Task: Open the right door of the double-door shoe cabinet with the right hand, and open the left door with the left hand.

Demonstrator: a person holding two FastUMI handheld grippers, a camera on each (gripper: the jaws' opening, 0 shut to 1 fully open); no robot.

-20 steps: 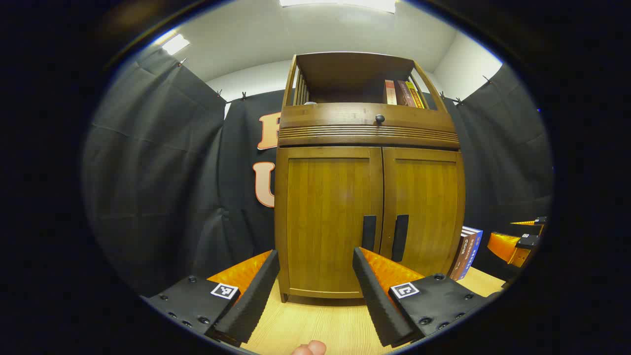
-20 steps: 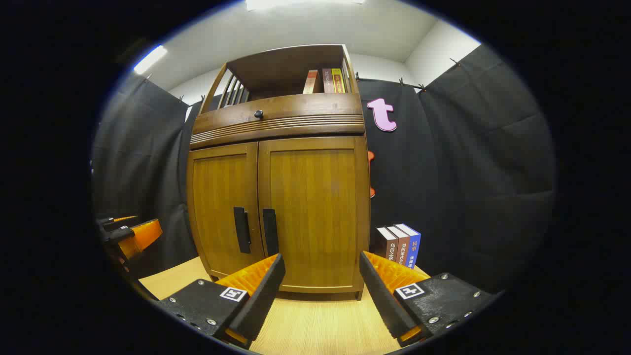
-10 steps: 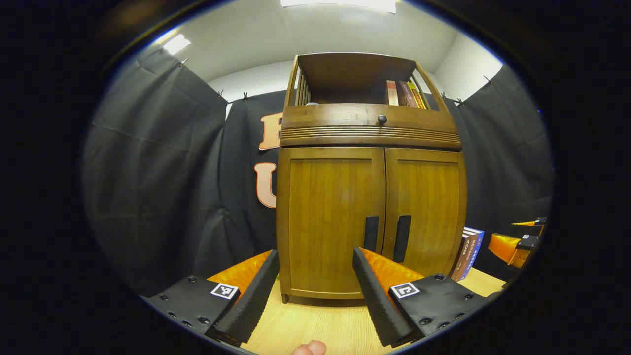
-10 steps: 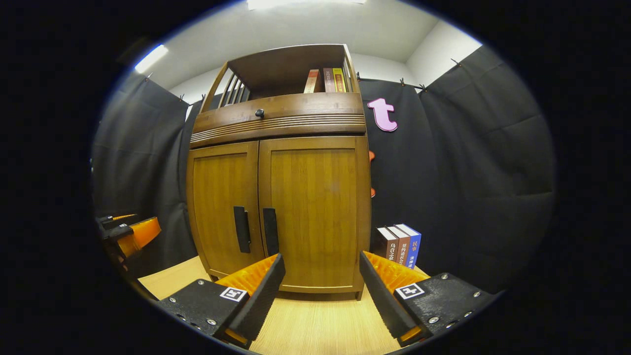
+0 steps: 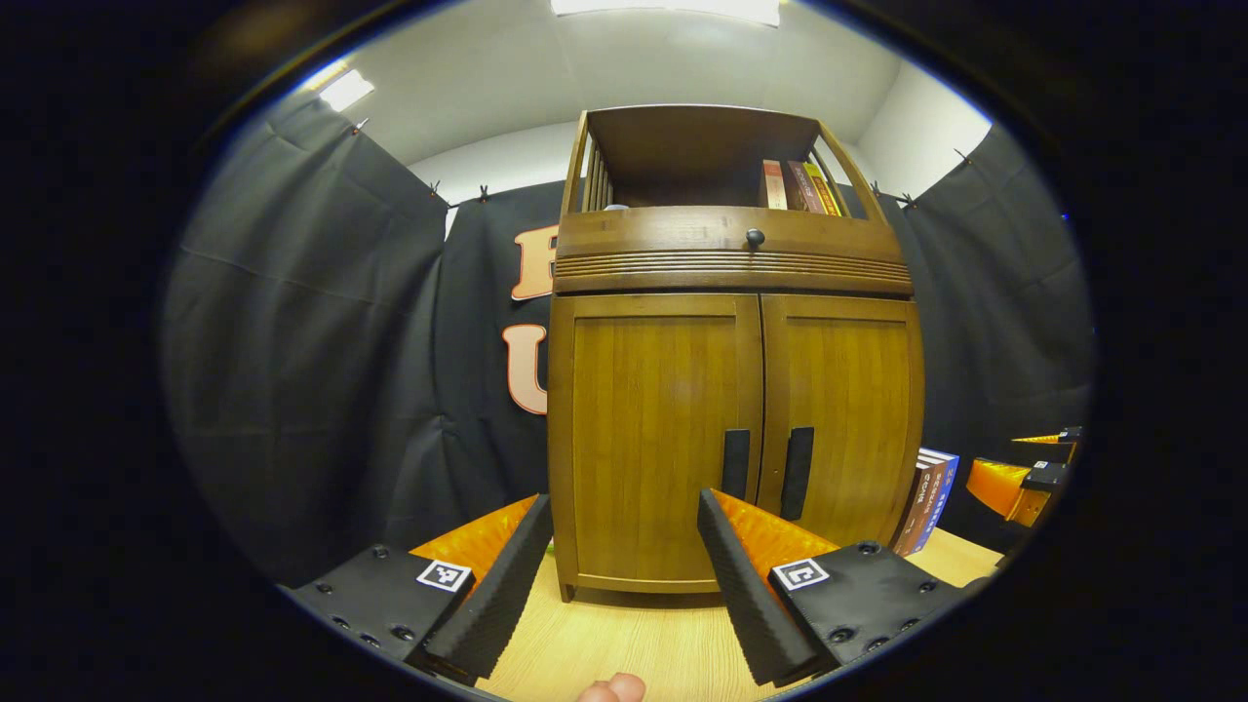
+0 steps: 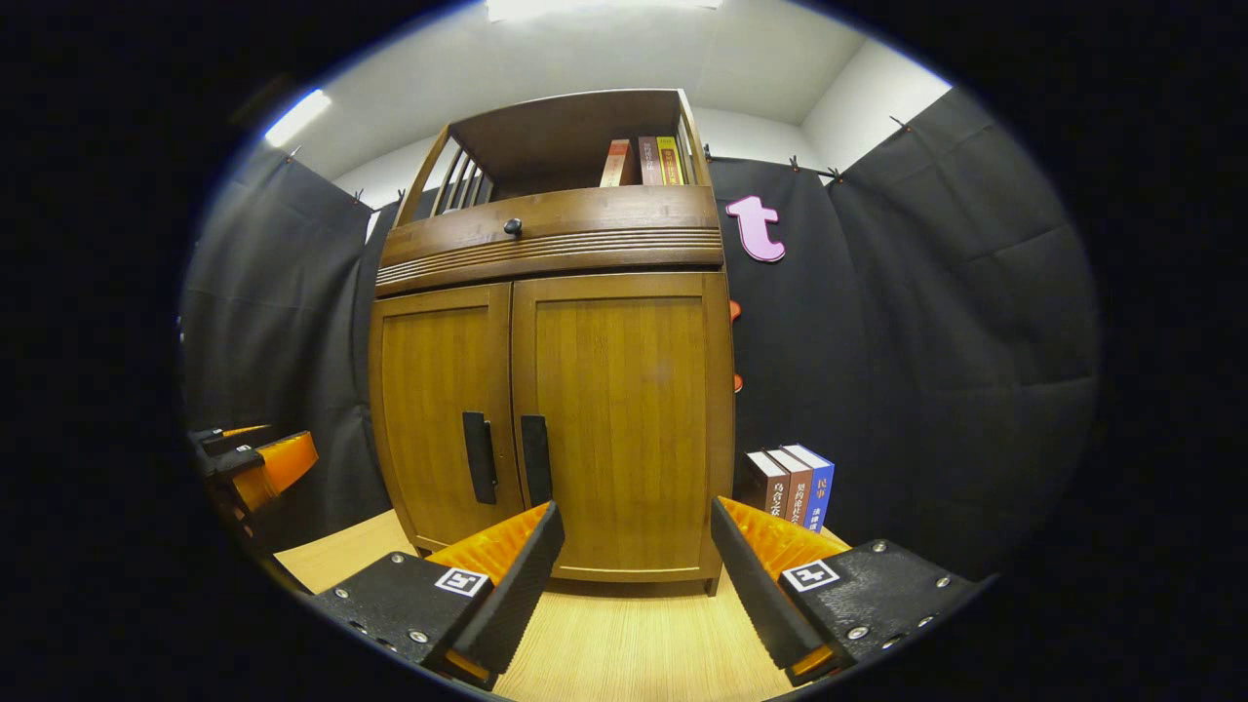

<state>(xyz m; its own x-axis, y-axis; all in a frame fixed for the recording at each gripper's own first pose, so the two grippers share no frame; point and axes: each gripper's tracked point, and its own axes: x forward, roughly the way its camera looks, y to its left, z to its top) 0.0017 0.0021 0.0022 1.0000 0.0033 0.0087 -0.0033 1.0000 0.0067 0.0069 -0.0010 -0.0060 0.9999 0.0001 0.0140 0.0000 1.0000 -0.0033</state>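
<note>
A brown wooden double-door cabinet [image 5: 731, 390] [image 6: 551, 390] stands on a light wooden table, both doors closed. Two dark vertical handles meet at the centre: the left door handle [image 5: 735, 464] [image 6: 478, 456] and the right door handle [image 5: 796, 473] [image 6: 535, 460]. My left gripper [image 5: 624, 575] is open a short way in front of the left door, holding nothing. In the right gripper view, my right gripper [image 6: 634, 580] is open in front of the right door, apart from it. The right gripper [image 5: 1024, 478] also shows far right in the left gripper view, and the left gripper [image 6: 253, 463] far left in the right gripper view.
A drawer with a round knob [image 5: 753, 235] and an open shelf holding books [image 6: 643, 161] top the cabinet. Three upright books [image 6: 795, 483] stand on the table [image 6: 634, 653] to the right of the cabinet. Black cloth walls surround the booth. A fingertip [image 5: 612, 688] shows at the bottom edge.
Both grippers have barely shifted; the cabinet sits very slightly differently in each view. Doors stay closed and both grippers stay open.
</note>
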